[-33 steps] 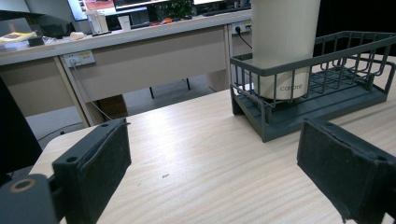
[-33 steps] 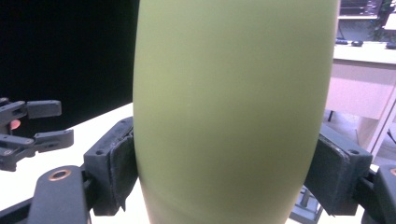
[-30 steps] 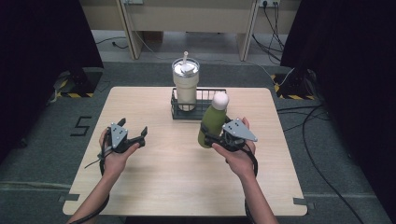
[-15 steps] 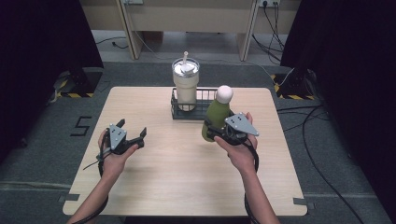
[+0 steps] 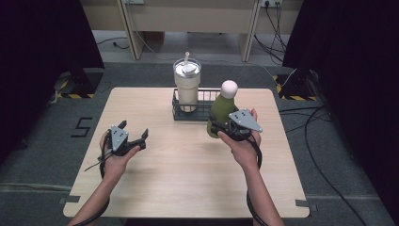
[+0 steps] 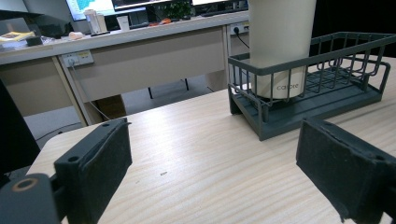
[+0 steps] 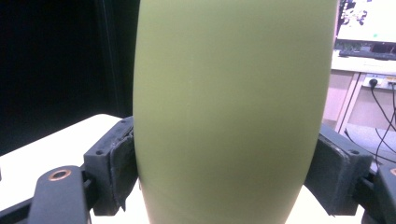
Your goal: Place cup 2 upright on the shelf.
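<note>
Green bottle carried toward the wire basket

The right gripper (image 5: 221, 129) is clamped on the lower body of the green bottle (image 5: 221, 110), its pads (image 7: 116, 163) pressing both sides, and over the last second it has brought the bottle from nearer the tabletop's middle up to the basket (image 5: 200, 111) at the far edge, righting it on the way. The bottle now stands beside the basket's right end, whose free half sits next to the cream tumbler (image 5: 187, 87). Lowering it in looks like the next step. The left gripper (image 5: 134, 136) has stayed near the left edge, jaws wide and empty.
</note>
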`<control>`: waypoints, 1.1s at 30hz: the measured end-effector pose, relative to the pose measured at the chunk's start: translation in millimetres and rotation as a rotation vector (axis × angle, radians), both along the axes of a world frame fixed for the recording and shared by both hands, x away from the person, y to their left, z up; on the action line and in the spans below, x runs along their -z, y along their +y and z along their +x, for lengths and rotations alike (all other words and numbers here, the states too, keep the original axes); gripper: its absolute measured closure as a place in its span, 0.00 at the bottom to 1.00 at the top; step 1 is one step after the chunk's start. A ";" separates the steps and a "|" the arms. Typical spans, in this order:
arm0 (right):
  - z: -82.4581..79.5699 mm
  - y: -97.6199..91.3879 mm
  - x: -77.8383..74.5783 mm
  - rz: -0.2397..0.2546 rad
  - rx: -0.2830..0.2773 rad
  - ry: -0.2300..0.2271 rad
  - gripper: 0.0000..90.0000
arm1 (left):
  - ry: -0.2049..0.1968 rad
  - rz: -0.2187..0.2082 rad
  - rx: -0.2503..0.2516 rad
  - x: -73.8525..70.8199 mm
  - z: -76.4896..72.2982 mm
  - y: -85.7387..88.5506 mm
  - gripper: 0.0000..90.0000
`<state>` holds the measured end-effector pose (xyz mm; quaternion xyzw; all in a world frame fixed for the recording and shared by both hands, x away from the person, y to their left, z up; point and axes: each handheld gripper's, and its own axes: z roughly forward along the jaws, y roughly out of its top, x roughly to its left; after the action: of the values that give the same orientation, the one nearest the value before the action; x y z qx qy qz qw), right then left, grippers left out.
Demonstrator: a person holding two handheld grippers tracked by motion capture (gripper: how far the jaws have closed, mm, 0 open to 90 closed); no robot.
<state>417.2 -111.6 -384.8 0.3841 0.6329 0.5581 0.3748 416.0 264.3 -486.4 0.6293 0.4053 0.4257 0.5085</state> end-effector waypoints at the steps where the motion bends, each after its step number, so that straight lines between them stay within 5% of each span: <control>1: 0.5 0.3 -1.0 0.004 0.002 0.001 0.23 | 0.000 -0.001 0.000 0.0 0.0 0.0 0.11; 33: 32.5 3.3 -19.5 0.013 0.059 -0.012 0.23 | 0.004 0.001 0.003 0.9 0.0 0.5 0.11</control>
<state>449.7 -108.3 -365.2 0.4016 0.6152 0.5534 0.3924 416.0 264.8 -487.3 0.6311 0.4052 0.4236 0.5080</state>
